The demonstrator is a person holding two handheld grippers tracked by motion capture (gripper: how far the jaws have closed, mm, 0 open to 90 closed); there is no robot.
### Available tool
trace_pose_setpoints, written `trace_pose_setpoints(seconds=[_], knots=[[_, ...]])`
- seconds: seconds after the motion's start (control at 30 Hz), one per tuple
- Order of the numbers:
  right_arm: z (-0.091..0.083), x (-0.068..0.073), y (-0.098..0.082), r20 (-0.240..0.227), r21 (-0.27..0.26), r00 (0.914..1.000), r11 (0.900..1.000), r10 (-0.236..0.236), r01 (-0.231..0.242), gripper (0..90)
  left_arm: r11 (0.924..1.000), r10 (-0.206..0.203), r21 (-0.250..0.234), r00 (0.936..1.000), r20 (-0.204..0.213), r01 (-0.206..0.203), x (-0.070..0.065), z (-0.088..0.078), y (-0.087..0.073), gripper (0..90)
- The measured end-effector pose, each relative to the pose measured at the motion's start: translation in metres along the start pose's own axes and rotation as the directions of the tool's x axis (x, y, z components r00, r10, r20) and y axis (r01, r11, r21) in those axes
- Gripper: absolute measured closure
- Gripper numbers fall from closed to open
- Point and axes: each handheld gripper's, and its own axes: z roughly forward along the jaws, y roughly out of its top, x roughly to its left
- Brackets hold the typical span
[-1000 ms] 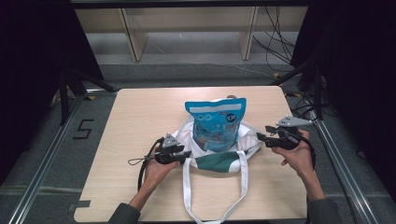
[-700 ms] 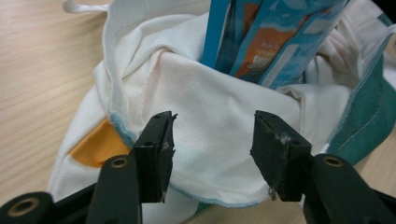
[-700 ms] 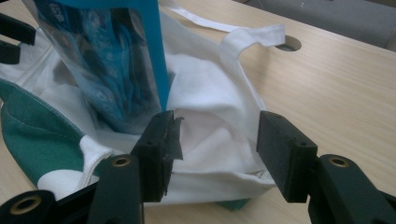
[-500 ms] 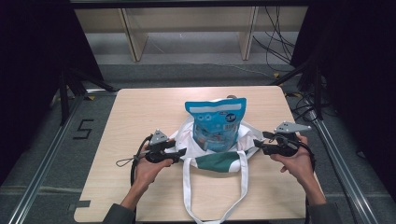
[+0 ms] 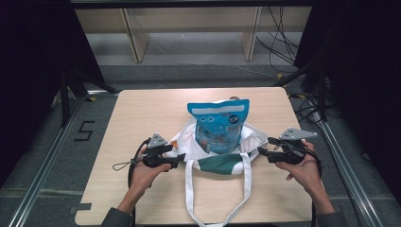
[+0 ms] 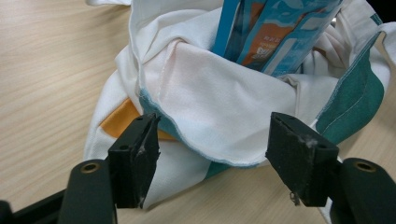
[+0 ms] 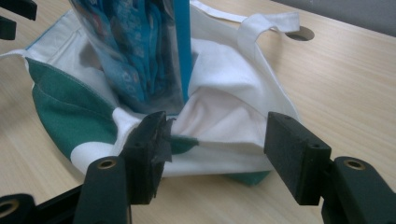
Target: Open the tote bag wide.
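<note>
A white cloth tote bag [image 5: 185, 138] with a green band [image 5: 222, 165] lies slumped on the wooden table [image 5: 142, 109]. A blue snack pouch [image 5: 218, 125] stands upright in it. My left gripper [image 5: 180, 158] is at the bag's left side. Its jaws have just been opening, and in the left gripper view [image 6: 215, 126] a fold of the white bag [image 6: 219, 98] lies loose between the parted pads. My right gripper [image 5: 260, 152] is at the bag's right side. Its jaws have also just been opening [image 7: 215, 119], and bag cloth [image 7: 224, 116] sits between them unpressed.
The bag's long white handles [image 5: 189, 198] trail toward the table's front edge. A round hole [image 7: 299, 33] is cut in the tabletop beyond the bag. Wooden shelving [image 5: 189, 28] stands behind the table, and cables [image 5: 283, 42] lie on the floor at right.
Both grippers' jaws have parted wider and let go of the bag's edges. The left hand has drawn back to the left and the right hand slightly outward.
</note>
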Motion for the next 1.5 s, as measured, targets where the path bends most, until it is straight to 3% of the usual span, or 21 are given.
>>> trace_pose_setpoints(seconds=[0.13,0.17,0.27,0.3,0.37,0.4,0.47,0.53,0.73,0.77,0.87,0.9,0.93,1.0,1.07,1.1,1.3,1.37,1.4,1.5], knots=[[-0.002,0.003,-0.004,0.000,0.013,0.9998,1.000,0.019,-0.019,39.0,0.9999,-0.013,-0.009,0.9999,-0.005,0.013,0.001,0.000,-0.002,31.6],[-0.002,0.003,-0.005,0.002,0.002,1.0000,1.000,0.009,-0.009,38.6,0.9999,0.007,0.014,1.0000,-0.003,-0.007,0.002,-0.002,-0.002,31.2],[-0.003,0.004,-0.007,-0.003,0.012,0.9998,1.000,0.020,-0.020,37.8,0.9999,0.001,0.011,1.0000,-0.003,-0.001,0.003,-0.003,-0.003,30.2],[-0.003,0.002,-0.008,-0.002,0.001,0.9999,1.000,-0.012,0.012,37.5,1.0000,0.003,0.008,1.0000,-0.002,-0.003,0.002,-0.004,-0.004,30.0],[-0.006,0.006,-0.010,-0.008,0.015,0.9997,1.000,0.022,-0.022,36.8,0.9997,-0.023,-0.005,0.9997,0.003,0.023,0.000,-0.003,-0.005,29.4],[-0.006,0.006,-0.010,-0.009,0.014,0.9997,1.000,0.022,-0.022,36.6,1.0000,-0.004,-0.006,1.0000,0.001,0.004,0.001,-0.004,-0.005,29.1],[-0.006,0.004,-0.012,-0.004,0.008,1.0000,1.000,-0.006,0.006,36.0,1.0000,-0.004,0.006,1.0000,0.005,0.004,0.000,-0.006,-0.006,28.4],[-0.007,0.006,-0.013,-0.007,0.018,0.9999,1.000,0.015,-0.014,35.6,0.9999,-0.009,-0.008,0.9999,0.010,0.009,-0.001,-0.008,-0.007,28.1],[-0.009,0.008,-0.017,-0.012,0.028,0.9997,0.999,0.019,-0.019,34.6,0.9996,-0.022,-0.019,0.9995,0.024,0.023,-0.004,-0.013,-0.013,27.0],[-0.009,0.007,-0.017,-0.012,0.019,0.9999,1.000,0.000,0.001,34.4,0.9998,-0.012,-0.013,0.9996,0.024,0.012,-0.004,-0.014,-0.014,26.8],[-0.010,0.009,-0.020,-0.014,0.032,0.9997,0.999,0.019,-0.019,33.6,0.9996,-0.023,-0.015,0.9994,0.026,0.023,-0.005,-0.017,-0.017,26.2],[-0.009,0.007,-0.021,-0.011,0.022,0.9999,1.000,-0.012,0.012,33.6,0.9996,-0.022,-0.018,0.9992,0.034,0.022,-0.005,-0.017,-0.019,26.2],[-0.010,0.008,-0.023,-0.020,0.036,0.9997,0.999,0.011,-0.010,33.4,0.9995,-0.030,-0.010,0.9990,0.032,0.031,-0.006,-0.018,-0.020,26.1],[-0.010,0.008,-0.026,-0.016,0.038,0.9998,0.999,0.007,-0.007,33.0,1.0000,-0.001,0.003,0.9994,0.034,0.001,-0.005,-0.019,-0.022,26.1],[-0.010,0.008,-0.028,-0.020,0.050,0.9997,0.999,0.011,-0.010,32.7,0.9996,-0.026,0.016,0.9983,0.053,0.025,-0.009,-0.019,-0.024,26.3],[-0.010,0.008,-0.029,-0.020,0.053,0.9997,0.998,0.017,-0.016,32.5,0.9993,-0.009,0.037,0.9982,0.059,0.007,-0.009,-0.021,-0.025,26.8],[-0.012,0.014,-0.034,-0.025,0.073,0.9991,0.997,0.034,-0.032,31.8,0.9960,0.067,0.056,0.9961,0.056,-0.070,-0.015,-0.025,-0.031,25.8],[-0.013,0.016,-0.035,-0.025,0.076,0.9990,0.996,0.037,-0.035,31.8,0.9984,0.041,0.037,0.9979,0.050,-0.043,-0.018,-0.025,-0.035,25.5],[-0.013,0.014,-0.036,-0.015,0.064,0.9999,0.998,0.008,-0.007,31.8,0.9968,0.060,0.050,0.9969,0.051,-0.062,-0.018,-0.026,-0.036,25.4],[-0.015,0.017,-0.039,-0.019,0.082,0.9986,0.996,0.049,-0.047,31.8,0.9972,0.054,0.048,0.9973,0.049,-0.057,-0.021,-0.028,-0.040,25.3]])
